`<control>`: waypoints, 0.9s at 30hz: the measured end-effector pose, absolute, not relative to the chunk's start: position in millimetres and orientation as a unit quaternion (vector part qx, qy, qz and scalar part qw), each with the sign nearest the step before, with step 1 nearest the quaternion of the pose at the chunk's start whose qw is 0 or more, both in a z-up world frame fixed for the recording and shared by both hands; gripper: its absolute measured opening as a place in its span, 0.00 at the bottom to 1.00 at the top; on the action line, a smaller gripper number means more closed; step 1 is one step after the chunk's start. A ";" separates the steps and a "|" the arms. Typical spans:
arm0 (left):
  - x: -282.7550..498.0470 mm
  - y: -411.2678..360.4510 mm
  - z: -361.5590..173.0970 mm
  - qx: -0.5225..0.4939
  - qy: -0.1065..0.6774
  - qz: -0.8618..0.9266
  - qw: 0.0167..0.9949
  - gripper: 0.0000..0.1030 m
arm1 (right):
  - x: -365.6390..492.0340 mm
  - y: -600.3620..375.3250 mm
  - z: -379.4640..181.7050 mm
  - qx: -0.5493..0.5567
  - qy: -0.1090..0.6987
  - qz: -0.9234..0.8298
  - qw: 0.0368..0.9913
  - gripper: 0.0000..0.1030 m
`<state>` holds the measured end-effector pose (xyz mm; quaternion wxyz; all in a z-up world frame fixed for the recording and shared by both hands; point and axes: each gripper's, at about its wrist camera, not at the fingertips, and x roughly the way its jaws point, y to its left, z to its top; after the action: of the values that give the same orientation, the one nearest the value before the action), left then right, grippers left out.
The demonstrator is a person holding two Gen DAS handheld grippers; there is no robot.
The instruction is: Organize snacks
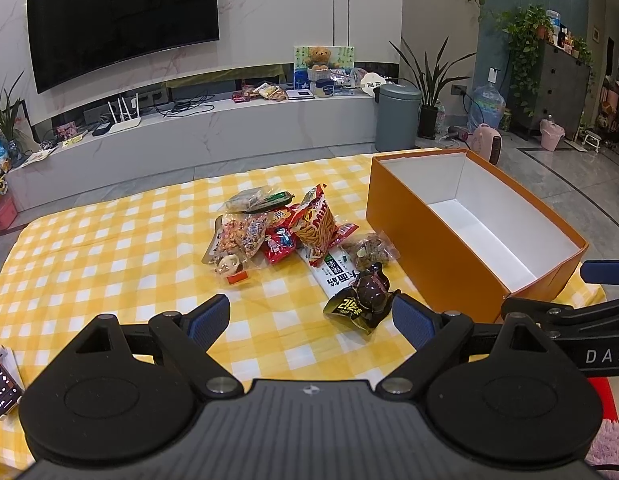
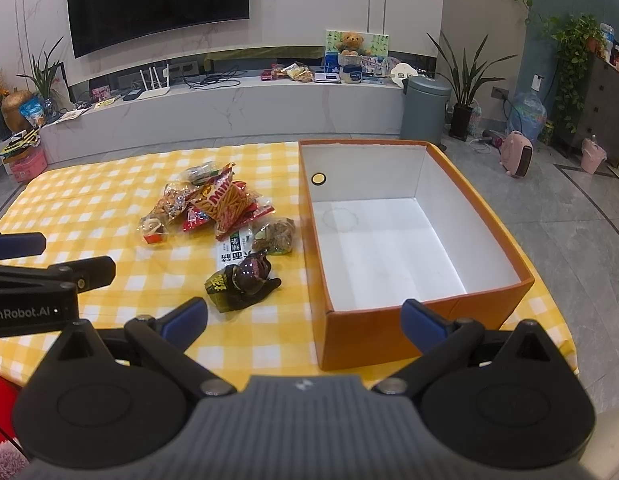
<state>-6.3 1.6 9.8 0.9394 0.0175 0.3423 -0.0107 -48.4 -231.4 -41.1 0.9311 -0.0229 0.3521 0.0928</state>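
Presently: left hand-held gripper [image 1: 311, 318] and right hand-held gripper [image 2: 304, 320] wide open, empty | risk: glossy black packet [image 1: 361, 300] slipping or crushing | orange box [image 2: 409, 320] empty.

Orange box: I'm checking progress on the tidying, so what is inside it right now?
The orange box holds no snacks: only its white floor and walls show. The snack pile lies outside on the checked cloth. The near wall hides a strip of floor.

The white noodle pack [image 1: 336, 270] is mostly buried under the red stick-snack bag [image 1: 315, 222] and the dark packet [image 1: 363, 300], so its print only half shows. The phone [image 1: 1, 380] gets cut off by the left edge. Stuff on the TV shelf [image 1: 269, 114] is too tiny to make out.
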 end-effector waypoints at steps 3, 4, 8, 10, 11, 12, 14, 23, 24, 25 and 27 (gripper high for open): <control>-7.5 0.7 12.6 0.017 0.340 -0.012 0.940 1.00 | -49.2 -231.1 -41.1 -0.022 0.352 0.092 0.931 0.97; -7.5 0.6 13.2 0.017 0.340 -0.012 0.940 1.00 | -49.2 -231.0 -41.1 -0.023 0.352 0.092 0.931 0.97; -7.8 0.0 14.1 0.017 0.340 -0.012 0.940 1.00 | -49.7 -231.6 -40.9 -0.021 0.352 0.091 0.931 0.97; -7.8 0.5 13.0 0.017 0.340 -0.012 0.940 1.00 | -49.9 -232.0 -40.8 -0.021 0.352 0.091 0.931 0.97; -7.8 0.3 13.1 0.017 0.340 -0.012 0.940 1.00 | -49.8 -232.0 -40.8 -0.021 0.353 0.092 0.931 0.97; -7.8 0.4 12.8 0.017 0.340 -0.011 0.940 1.00 | -49.9 -232.0 -41.0 -0.021 0.353 0.092 0.931 0.97; -7.9 0.3 12.8 0.017 0.340 -0.012 0.940 1.00 | -49.7 -232.0 -41.4 -0.021 0.354 0.092 0.931 0.97; -8.5 -0.6 11.5 0.018 0.341 -0.014 0.940 1.00 | -49.6 -231.9 -41.9 -0.021 0.355 0.092 0.930 0.97; -9.2 -1.4 11.0 0.018 0.341 -0.015 0.940 1.00 | -49.7 -231.9 -42.2 -0.021 0.355 0.092 0.930 0.97; -9.2 -1.4 11.1 0.018 0.341 -0.015 0.940 1.00 | -49.7 -231.9 -42.2 -0.022 0.355 0.092 0.930 0.97; -9.7 -1.7 10.4 0.015 0.341 -0.017 0.940 1.00 | -48.9 -231.6 -42.1 -0.022 0.356 0.092 0.930 0.97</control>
<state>-9.7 -1.7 10.4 0.9399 0.0153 0.3408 -0.0170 -48.9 -231.6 -42.1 0.9297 -0.0223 0.3559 0.0918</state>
